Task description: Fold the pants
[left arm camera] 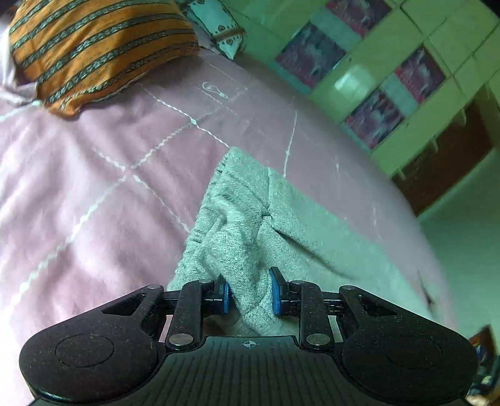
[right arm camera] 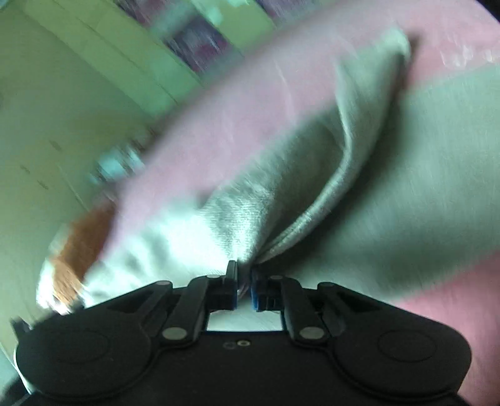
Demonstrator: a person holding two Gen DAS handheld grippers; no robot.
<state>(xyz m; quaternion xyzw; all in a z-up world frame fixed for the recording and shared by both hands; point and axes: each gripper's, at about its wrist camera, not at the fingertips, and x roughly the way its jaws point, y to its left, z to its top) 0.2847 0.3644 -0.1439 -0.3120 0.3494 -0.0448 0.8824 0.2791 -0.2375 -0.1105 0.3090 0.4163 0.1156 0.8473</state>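
Note:
Grey knit pants (left arm camera: 250, 225) lie bunched on a pink bedspread (left arm camera: 87, 193). In the left wrist view my left gripper (left arm camera: 249, 292) is shut on a thick bunch of the pants, with the cloth filling the gap between its blue pads (left arm camera: 225, 296). From there the fabric runs away across the bed in folds. The right wrist view is blurred. My right gripper (right arm camera: 244, 285) is shut on a thin edge of the pants (right arm camera: 328, 187), and a hemmed edge rises from its tips toward the upper right.
An orange striped pillow (left arm camera: 93, 50) lies at the head of the bed, with a pale patterned pillow (left arm camera: 218, 28) beside it. Green cabinets (left arm camera: 390, 71) with dark panels stand past the far side of the bed. The bed's edge curves down at the right.

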